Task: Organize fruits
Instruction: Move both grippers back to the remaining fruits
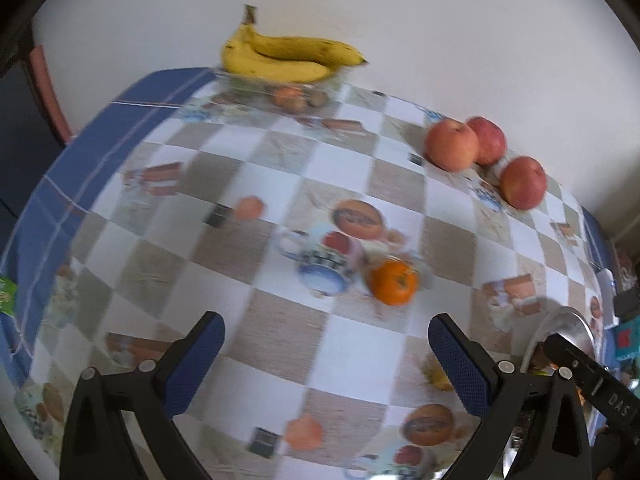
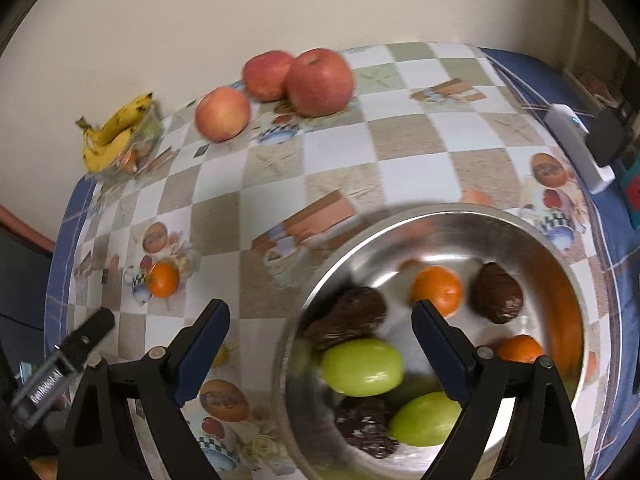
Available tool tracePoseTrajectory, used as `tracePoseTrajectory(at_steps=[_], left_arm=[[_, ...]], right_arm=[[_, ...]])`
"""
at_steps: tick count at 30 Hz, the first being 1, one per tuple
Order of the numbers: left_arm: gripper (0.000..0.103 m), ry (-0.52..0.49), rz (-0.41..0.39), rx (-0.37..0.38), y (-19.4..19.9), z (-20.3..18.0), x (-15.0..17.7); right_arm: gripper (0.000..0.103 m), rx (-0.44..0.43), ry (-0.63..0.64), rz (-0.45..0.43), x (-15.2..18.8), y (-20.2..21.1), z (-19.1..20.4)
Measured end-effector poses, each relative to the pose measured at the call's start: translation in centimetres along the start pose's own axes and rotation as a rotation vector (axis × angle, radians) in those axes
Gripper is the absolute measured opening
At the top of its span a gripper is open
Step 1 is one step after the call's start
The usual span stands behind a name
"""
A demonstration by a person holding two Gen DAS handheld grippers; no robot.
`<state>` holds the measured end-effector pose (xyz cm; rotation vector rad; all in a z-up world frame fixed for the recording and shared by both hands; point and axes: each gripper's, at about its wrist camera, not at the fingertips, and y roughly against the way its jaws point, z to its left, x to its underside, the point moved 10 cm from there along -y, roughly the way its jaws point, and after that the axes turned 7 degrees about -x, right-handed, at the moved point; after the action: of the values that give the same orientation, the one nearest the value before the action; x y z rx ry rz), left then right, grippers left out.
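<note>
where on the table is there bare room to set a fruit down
The widest free patch is the checked cloth between the lone orange, the three apples and the metal bowl. The strip between the banana dish and the apples is also bare. The bowl is crowded with fruit.

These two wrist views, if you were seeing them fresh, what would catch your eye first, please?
The shiny round metal bowl at the near right, holding green, orange and dark brown fruit. Then three red apples clustered by the wall, yellow bananas atop a clear container at the far corner, and one lone orange tangerine mid-table.
</note>
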<state>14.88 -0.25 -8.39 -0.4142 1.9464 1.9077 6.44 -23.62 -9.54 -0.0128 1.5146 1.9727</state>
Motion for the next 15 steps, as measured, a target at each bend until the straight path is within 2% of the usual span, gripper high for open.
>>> tracePoseTrajectory(at_steps=[4,10,14,15], left_arm=[[0.103,0.006,-0.002,-0.057,-0.1,2.4,0.0],[0.103,0.059,0.026,-0.046,-1.0,4.0,0.2],[0.103,0.051,0.092,-0.047,-2.7,3.7,1.4],[0.103,0.053,0.103,-0.043,-3.1,3.7,1.6]], right_arm=[[0.093,-0.055,0.05,0.019,0.5,-0.8,2.6],[0.093,-0.03,0.127,0.053,1.5,-2.0,4.8],[0.092,-0.025,0.187,0.083,2.4,-3.4,6.4],[0.087,-0.032,0.192,0.09,2.6,-3.7,6.7]])
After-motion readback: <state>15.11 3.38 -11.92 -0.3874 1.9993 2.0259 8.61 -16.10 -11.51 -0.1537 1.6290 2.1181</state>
